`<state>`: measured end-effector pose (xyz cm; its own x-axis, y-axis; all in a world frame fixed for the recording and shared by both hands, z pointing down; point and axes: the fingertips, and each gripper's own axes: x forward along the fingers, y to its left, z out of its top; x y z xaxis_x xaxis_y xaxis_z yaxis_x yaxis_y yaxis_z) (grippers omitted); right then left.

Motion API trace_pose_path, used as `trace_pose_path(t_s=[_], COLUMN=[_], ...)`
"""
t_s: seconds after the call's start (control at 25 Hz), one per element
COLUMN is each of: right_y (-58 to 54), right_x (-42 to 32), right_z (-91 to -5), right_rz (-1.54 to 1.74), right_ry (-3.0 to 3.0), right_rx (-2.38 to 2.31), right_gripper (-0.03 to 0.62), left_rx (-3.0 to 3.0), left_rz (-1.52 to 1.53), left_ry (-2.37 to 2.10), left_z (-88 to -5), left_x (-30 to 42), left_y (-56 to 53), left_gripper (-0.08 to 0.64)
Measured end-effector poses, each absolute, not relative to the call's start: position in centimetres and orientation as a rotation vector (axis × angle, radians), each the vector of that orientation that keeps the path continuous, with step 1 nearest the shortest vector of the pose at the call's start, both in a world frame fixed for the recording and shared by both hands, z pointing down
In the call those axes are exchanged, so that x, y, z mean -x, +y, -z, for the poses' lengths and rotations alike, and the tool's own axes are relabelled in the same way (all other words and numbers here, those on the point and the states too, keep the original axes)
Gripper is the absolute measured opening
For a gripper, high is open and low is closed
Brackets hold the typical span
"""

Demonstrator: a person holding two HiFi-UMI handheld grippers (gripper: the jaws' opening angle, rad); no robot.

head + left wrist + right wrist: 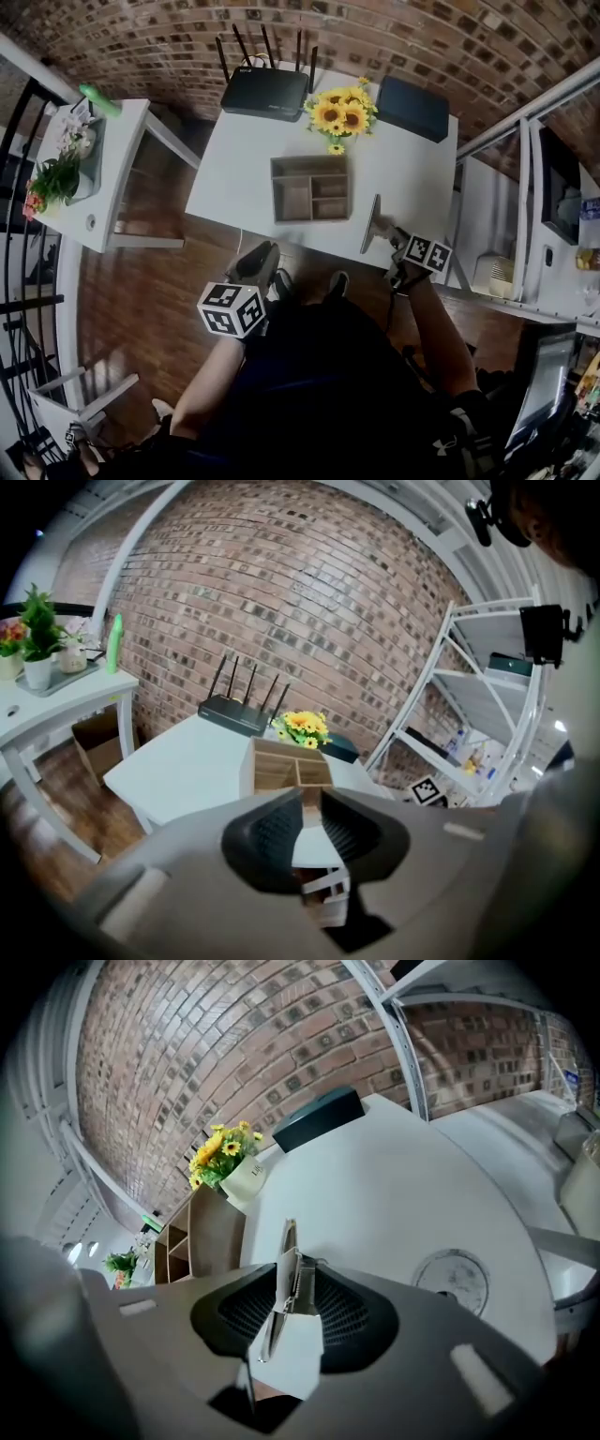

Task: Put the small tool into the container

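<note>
The small tool is a thin metal strip at the front right of the white table. My right gripper is at its near end, by the table edge. In the right gripper view the tool runs out between the jaws of my right gripper, which stand wide and open around it. The wooden compartment container sits mid-table, left of the tool, and also shows as the container. My left gripper hangs below the front edge. That left gripper is empty, with a narrow gap between its jaws, and faces the container.
At the table's back stand a black router, a pot of sunflowers and a dark box. A side table with plants is on the left. A white metal shelf is on the right. Wooden floor lies below.
</note>
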<state>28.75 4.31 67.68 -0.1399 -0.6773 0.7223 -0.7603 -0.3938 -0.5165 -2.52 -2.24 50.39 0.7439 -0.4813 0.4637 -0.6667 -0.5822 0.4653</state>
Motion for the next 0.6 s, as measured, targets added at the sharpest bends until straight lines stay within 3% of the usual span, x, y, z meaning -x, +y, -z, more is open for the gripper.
trace_pose_path(t_s=[0.36,0.6], right_y=[3.2,2.9], right_x=[-28.6,-28.4], right_z=[-68.6,-68.1], right_rz=[-1.639,-1.639], right_ry=[-1.69,-1.684], right_rx=[-1.932,-1.891], right_gripper=[0.117,0.061], left_rx=[-2.276,-2.255], left_rz=[-0.378,-0.364], left_ry=[-0.906,-0.911], left_z=[-50.8,-51.1], left_x=[3.0,3.2], left_y=[-2.3,-2.6], left_gripper=[0.057,0.054])
